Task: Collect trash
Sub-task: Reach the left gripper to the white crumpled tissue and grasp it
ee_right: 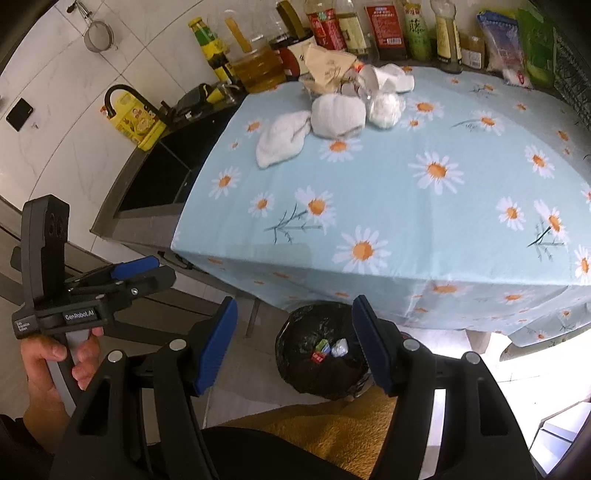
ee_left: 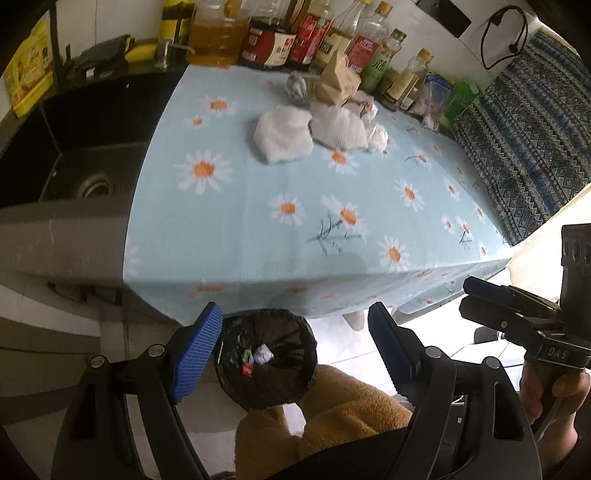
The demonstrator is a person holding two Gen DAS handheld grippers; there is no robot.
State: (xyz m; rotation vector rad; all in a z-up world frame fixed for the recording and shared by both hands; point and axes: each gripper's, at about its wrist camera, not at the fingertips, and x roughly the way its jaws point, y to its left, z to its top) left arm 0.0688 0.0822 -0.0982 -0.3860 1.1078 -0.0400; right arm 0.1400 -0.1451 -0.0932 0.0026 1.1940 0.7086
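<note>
Both ribbed blue-padded grippers — left gripper (ee_left: 295, 345), right gripper (ee_right: 293, 345) — spread, empty, above crinkly black-lined round bin (ee_left: 266, 360).

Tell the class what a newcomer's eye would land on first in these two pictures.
The daisy-print tablecloth fills the view, with a heap of white crumpled trash near its far end before a row of bottles. Below the table's near edge stands a black-lined bin, framed by open blue-padded tongs.

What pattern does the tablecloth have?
The tablecloth is light blue with white daisies that have orange centres; the right wrist view shows it best.
</note>
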